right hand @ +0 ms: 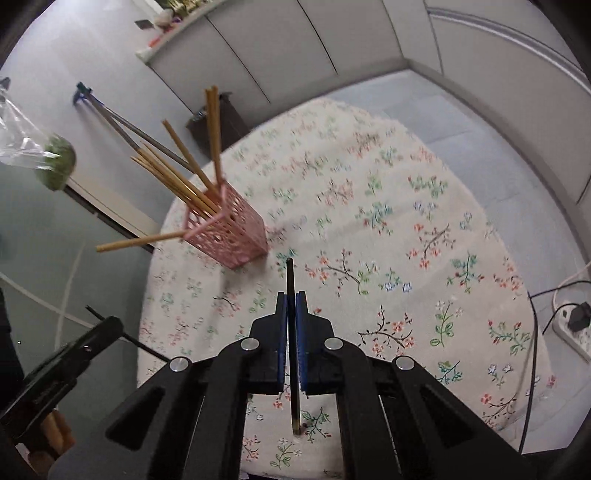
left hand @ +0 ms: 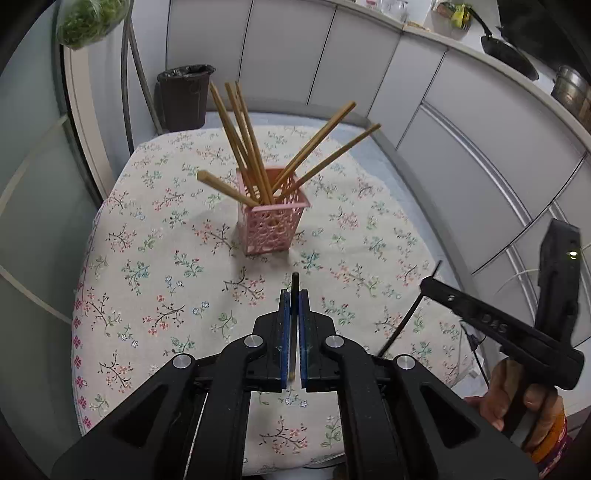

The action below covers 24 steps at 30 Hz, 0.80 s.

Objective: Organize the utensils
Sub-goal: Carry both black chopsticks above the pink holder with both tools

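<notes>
A pink lattice utensil holder (left hand: 271, 225) stands on the floral tablecloth (left hand: 155, 266) and holds several wooden chopsticks (left hand: 243, 140) that fan outward. It also shows in the right wrist view (right hand: 229, 232), up and to the left. My left gripper (left hand: 294, 293) is shut on a dark chopstick (left hand: 294, 291), short of the holder. My right gripper (right hand: 291, 295) is shut on another dark chopstick (right hand: 290, 280), right of the holder. The right gripper body (left hand: 517, 332) with its dark chopstick (left hand: 410, 314) shows at the right of the left wrist view.
A dark waste bin (left hand: 184, 98) stands behind the table. White cabinets (left hand: 443, 129) curve along the right. A bagged green bunch (left hand: 92, 22) hangs at upper left. A power strip (right hand: 576, 328) with cables lies on the floor at right.
</notes>
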{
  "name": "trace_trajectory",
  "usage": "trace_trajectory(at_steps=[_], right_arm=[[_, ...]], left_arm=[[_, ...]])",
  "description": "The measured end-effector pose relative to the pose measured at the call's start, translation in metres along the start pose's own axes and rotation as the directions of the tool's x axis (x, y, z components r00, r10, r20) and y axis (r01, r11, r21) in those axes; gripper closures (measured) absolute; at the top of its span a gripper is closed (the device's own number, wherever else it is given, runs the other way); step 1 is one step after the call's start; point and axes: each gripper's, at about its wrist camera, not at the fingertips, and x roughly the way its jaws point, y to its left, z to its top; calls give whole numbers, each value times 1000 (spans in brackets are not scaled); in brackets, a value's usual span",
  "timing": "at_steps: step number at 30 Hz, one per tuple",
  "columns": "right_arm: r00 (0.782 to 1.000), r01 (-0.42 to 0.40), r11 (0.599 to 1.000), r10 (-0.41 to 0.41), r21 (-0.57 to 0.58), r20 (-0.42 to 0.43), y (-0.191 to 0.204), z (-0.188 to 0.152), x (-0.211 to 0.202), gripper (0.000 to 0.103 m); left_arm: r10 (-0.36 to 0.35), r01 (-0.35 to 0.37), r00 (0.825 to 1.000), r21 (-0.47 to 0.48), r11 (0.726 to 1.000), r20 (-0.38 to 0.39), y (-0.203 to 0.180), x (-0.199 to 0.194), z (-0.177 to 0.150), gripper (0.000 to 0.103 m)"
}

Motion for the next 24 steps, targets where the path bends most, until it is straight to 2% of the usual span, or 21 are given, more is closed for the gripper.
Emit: trace_trajectory(at_steps=[5,9,13,16,20,24], right_arm=[[995,-16,998,22,-53,102,17,15,-37,98],[982,-30,996,44,-79,181,28,39,-72,98],[960,-79,992,102,-98,259,44,76,-111,98],[941,-123,985,155,-123,300,57,98,-134,98],[922,-147,976,195,-162,335,75,116,-143,98],[919,-154,970,210,-186,334,90,130,-129,98]], left_arm=[[-10,10,998,-1,1000,61,-8,-20,13,99],[-33,33,990,2,999,134,-12,-49,38,99],[-31,29,975,12,1000,220,-14,-77,72,99],[-18,19,957,-3,1000,289,-11,-93,102,99],[14,-8,944,-18,1000,331,-9,-94,129,99],[54,-44,940,-37,998,336,-5,-71,150,99]])
